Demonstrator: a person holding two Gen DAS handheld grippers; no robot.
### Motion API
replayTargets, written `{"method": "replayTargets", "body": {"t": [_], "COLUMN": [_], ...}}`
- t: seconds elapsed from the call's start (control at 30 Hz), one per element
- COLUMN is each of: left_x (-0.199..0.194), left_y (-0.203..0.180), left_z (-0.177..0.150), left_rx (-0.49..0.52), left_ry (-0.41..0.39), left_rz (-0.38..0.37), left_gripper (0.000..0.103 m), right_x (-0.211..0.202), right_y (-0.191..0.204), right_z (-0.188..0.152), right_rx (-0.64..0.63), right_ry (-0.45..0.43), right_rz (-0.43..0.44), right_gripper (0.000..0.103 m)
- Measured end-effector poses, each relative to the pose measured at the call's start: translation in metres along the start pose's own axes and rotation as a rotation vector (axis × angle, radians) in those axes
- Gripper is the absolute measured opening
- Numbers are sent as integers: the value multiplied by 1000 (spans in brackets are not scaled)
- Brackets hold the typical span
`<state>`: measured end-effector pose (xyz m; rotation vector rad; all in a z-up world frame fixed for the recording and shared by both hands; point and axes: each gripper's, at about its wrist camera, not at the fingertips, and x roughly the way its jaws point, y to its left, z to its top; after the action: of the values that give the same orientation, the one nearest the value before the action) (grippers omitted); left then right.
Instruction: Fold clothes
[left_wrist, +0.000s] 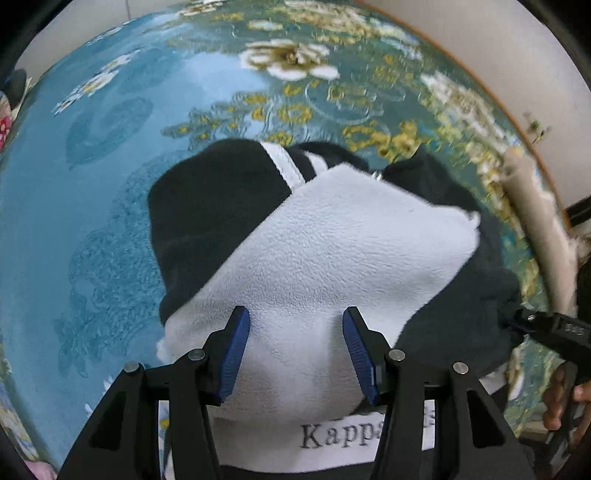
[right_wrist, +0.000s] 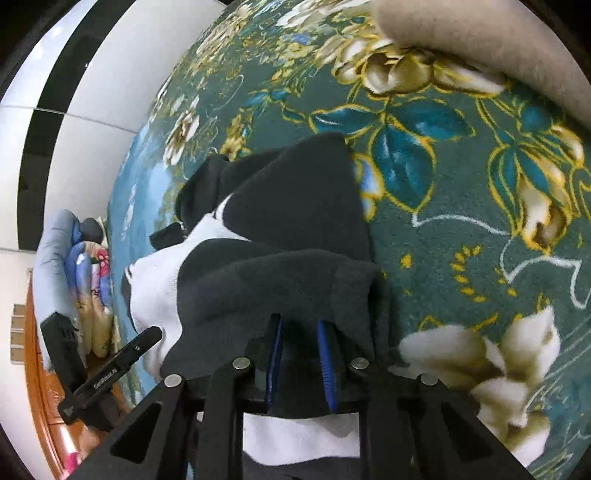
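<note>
On the white fleece jacket (left_wrist: 332, 258), grey stitching (left_wrist: 341, 435) reads "Kappa".

A teal flowered blanket (right_wrist: 461, 206) covers the bed, with white wall (right_wrist: 96, 96) behind and a wooden frame (right_wrist: 44, 398) alongside.

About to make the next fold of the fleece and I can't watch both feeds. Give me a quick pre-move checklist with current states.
1. Left gripper open over the white panel: ok.
2. Right gripper biting the black fleece: cannot tell, cloth drapes over the pads.
3. Fleece lies on the blanket, not hanging off: ok.
4. Grippers apart, not touching: ok.
5. Fleece flat: not ok, bunched.
</note>
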<state>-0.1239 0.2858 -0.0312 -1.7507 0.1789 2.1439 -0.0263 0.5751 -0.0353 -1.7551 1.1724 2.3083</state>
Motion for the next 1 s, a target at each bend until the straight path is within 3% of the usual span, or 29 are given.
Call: {"method": "replayTargets", "body": {"t": [0.1,0.23,0.43,0.47,0.53,0.63,0.77,1.0], "left_x": [5,-21,-48,-49,-48,-39,-27,-19], "left_y": [-2,3,48,57,69,90,101,103], "left_z": [0,-8,-52,-62,-76,-102,-132,-160], "left_rx": [12,-33,-167,-189,-216,-266,-289,-258], "left_ry": [22,-5,-40,-37,-17,29,73,106], "left_rz": [32,-32,-102,-97,-92,-90,-120,-136], "left_gripper": [54,54,54,54,54,54,54,54], "right_x": [2,-19,-50,-55,-63,-66,-61,-44], "right_y": [7,14,-7,-13,-26,-55,-71,-49], "right_z": [-2,-10,-30,-35,-44,-55,-62,-71], "right_rx": [-32,-47,3,10,29,105,164,61], "right_ry": [4,-20,-39,-43,-41,8,87,189], "right_rz": [-32,-1,17,-7,-68,-111,-91,-160], "right_gripper": [20,24,24,27,43,44,44,46]}}
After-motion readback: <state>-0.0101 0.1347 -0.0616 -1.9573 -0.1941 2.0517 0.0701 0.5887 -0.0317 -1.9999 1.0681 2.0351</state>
